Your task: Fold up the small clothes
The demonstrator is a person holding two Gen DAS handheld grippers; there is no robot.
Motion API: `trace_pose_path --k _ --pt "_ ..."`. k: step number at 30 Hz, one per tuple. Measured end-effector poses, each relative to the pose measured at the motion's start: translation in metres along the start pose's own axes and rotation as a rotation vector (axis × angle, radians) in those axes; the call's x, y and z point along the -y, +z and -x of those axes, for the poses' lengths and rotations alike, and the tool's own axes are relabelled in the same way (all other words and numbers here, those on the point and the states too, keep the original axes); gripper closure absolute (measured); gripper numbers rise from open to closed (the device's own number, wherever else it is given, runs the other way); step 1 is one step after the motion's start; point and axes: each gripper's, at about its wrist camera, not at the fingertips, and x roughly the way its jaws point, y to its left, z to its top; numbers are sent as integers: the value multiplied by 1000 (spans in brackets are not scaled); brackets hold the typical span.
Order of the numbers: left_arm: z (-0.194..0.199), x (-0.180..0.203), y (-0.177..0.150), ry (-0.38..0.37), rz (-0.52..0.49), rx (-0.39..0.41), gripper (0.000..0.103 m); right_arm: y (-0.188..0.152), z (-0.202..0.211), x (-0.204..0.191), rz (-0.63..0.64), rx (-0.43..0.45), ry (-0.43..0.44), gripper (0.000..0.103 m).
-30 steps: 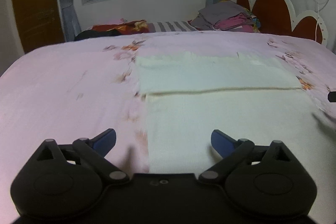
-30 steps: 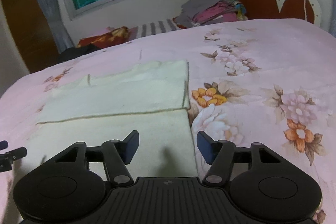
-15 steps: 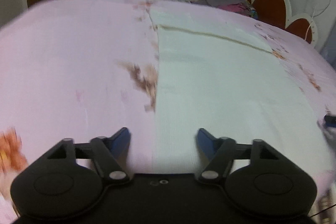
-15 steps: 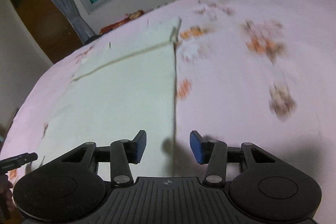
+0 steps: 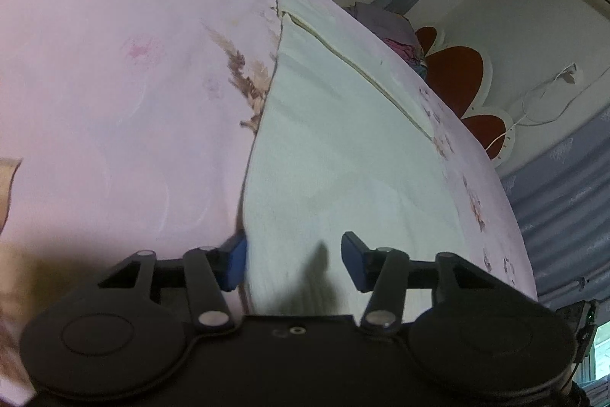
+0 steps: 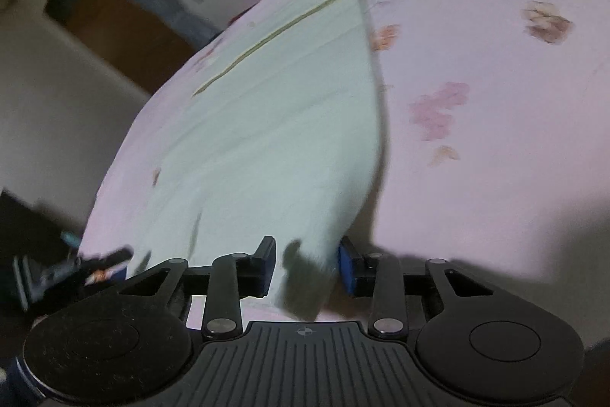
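Flat, cream knit cloth (image 5: 343,147) on smooth floral bedsheet (image 5: 114,63).

Cream cloth (image 5: 343,159), flat on the bed, partly folded.
It was a pale cream, fine-textured garment spread smooth over the pink floral bedsheet (image 5: 114,82). Its far part was already doubled over, with a straight folded edge running across it. The side edges ran straight; the left side edge lifted slightly off the sheet near the close corner. In the right wrist view the near right corner (image 6: 335,216) was raised and curled off the sheet. The rest lay flat, faint creases only.
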Motion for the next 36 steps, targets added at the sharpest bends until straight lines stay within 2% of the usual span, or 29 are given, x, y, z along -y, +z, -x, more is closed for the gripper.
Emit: trace_pose_path --k 1,3,6,9,11,13,15,19,20,21,22,24,25,28,30,32,34,36 --pt "-4 2 5 0 -7 -1 53 3 -1 -3 14 16 -10 68" --pt "-12 4 10 -1 -20 -4 53 13 -4 3 -45 47 -4 68" --pt "-8 5 6 -8 -20 -8 55 19 -7 11 -104 48 1 69" --pt "-1 1 -2 -23 -16 -3 57 16 1 11 -90 62 24 69" --pt "-2 -1 -2 -23 -19 -2 57 21 5 16 -136 97 59 69" --pt "-5 -1 1 -20 -12 -2 57 30 3 20 -149 113 35 69" --pt "-5 0 4 -18 -12 0 58 38 -6 23 -168 101 42 69" --pt "-1 -3 1 -18 -17 -26 71 26 -11 26 -166 56 44 69" --pt "0 -4 -2 -10 -23 -28 74 20 -8 26 -161 46 57 75" --pt "1 -6 -5 -7 -19 -27 75 14 -7 25 -151 29 70 85" --pt "1 -10 -6 -12 -1 -21 77 10 -7 24 -140 16 69 88" --pt "-1 -13 -5 -9 24 -16 92 5 -9 23 -123 13 55 100" --pt "-1 -12 -5 -2 19 -15 100 6 -11 24 -128 20 54 100" --pt "20 -5 -10 -36 9 78 100 8 -5 19 -108 50 55 100" --pt "21 -2 -13 16 -29 72 100 9 11 10 -78 103 103 100" --pt "11 -7 -15 39 -7 30 100 9 13 8 -59 101 60 100" --pt "9 -8 -16 41 15 30 100 8 -6 14 -54 32 -25 100" --pt "18 -4 -12 3 44 62 100 8 -8 19 -95 54 -2 100"
